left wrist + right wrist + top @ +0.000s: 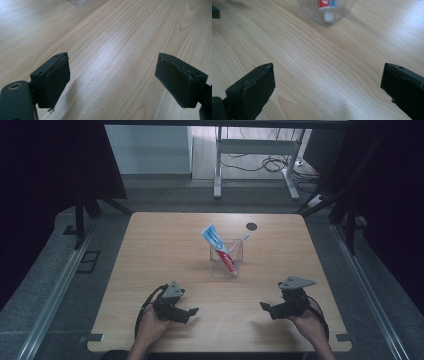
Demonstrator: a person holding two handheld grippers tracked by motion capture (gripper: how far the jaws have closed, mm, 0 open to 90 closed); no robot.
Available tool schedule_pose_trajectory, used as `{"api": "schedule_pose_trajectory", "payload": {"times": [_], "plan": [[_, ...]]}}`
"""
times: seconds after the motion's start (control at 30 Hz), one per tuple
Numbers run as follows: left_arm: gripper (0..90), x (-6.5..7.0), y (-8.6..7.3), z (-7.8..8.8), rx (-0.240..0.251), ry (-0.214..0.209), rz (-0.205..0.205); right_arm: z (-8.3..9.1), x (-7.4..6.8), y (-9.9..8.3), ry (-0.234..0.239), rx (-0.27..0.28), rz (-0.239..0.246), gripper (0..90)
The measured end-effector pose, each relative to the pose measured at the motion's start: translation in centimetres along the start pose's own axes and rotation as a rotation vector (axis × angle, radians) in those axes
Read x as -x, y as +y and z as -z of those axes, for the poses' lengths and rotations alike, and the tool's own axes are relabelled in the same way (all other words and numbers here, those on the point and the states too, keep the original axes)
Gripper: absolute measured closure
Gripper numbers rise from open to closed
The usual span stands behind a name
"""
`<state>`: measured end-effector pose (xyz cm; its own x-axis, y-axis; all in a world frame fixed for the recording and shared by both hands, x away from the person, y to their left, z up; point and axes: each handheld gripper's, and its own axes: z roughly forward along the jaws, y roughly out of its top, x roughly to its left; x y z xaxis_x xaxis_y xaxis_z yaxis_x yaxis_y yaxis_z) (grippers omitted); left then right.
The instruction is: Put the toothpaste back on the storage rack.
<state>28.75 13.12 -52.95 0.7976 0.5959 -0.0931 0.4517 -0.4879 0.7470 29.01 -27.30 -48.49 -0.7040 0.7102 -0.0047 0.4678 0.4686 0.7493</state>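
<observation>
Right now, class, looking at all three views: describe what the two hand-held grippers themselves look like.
Both are black. The left gripper and the right gripper each carry a grey three-cornered plate on top, and a black cable loops from each near the hand. In the gripper views each has two blocky black jaws with flat dark pads, worn and frayed at the edges. Small screw holes mark the jaw tops. No sleeves are visible.

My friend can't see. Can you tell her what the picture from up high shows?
A clear cup holding a toothpaste tube and a toothbrush stands mid-table. Nearer the person, the left gripper and right gripper rest open.
</observation>
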Motion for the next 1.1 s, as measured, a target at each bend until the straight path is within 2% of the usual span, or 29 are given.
{"api": "schedule_pose_trajectory", "payload": {"times": [0.33, 0.53, 0.8, 1.1], "plan": [[12.8, 0.0, -0.1, -0.1, -0.007, 0.004, 0.004, -0.9, 0.4, -2.2, -0.008, -0.001, -0.022, 0.0], [12.9, 0.1, -0.1, -0.2, -0.019, 0.013, 0.002, -1.7, 0.4, -3.4, -0.007, -0.027, -0.008, 0.0], [12.9, 0.1, -0.2, -0.4, -0.036, 0.021, 0.0, -2.1, 0.5, -4.2, -0.009, -0.04, -0.001, 0.0], [12.9, 0.1, -0.1, -0.4, -0.041, 0.026, 0.003, -2.7, 0.6, -4.9, 0.007, -0.088, -0.001, 0.0]]}}
